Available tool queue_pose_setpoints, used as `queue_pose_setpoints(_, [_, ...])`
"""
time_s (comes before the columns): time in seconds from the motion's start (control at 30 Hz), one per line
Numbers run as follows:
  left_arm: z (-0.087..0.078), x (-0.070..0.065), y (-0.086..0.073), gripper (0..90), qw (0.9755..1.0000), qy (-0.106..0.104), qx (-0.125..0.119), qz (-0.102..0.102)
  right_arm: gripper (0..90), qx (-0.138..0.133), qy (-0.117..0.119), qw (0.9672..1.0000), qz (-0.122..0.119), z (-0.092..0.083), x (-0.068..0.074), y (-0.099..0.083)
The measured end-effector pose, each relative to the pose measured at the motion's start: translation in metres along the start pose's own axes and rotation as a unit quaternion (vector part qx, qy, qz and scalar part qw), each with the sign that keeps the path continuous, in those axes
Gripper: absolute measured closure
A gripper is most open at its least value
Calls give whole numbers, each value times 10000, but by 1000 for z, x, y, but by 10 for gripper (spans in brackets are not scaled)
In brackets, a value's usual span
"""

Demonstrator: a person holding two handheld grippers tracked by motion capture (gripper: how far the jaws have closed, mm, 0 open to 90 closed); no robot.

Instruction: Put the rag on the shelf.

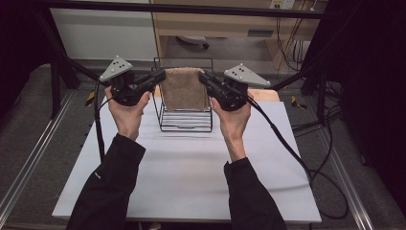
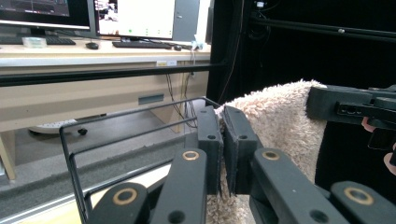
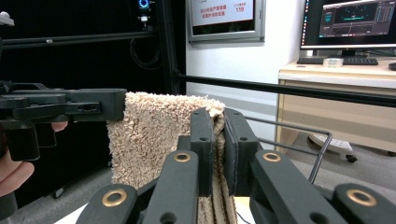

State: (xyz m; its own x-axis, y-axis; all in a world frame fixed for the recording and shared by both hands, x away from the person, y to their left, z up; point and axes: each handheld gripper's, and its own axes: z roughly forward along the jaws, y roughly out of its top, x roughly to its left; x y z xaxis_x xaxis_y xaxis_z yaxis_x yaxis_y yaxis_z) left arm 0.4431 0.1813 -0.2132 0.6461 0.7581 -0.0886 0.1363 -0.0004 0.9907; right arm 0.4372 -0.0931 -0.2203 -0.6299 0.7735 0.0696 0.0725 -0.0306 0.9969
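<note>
the left hand-held gripper (image 1: 160, 75) pinches the top left corner of a fluffy beige terry towel (image 1: 184, 88), and the right hand-held gripper (image 1: 205, 77) pinches its top right corner (each pair of jaws pressed together on the cloth). the towel hangs stretched between them at the far middle of the white surface (image 1: 191, 167), its lower part inside a black wire rack (image 1: 186, 122) standing there.

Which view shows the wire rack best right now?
The high view: the wire rack shows almost whole on the table, behind the hanging towel. The left gripper view catches one end frame; the right gripper view catches a corner bar.
</note>
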Motion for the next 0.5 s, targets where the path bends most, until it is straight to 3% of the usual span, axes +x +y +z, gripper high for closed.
queue_pose_setpoints(0.5, [7, 10, 28, 857, 9999, 38, -87, 116, 836, -108, -48, 9999, -92, 17, -7, 26])
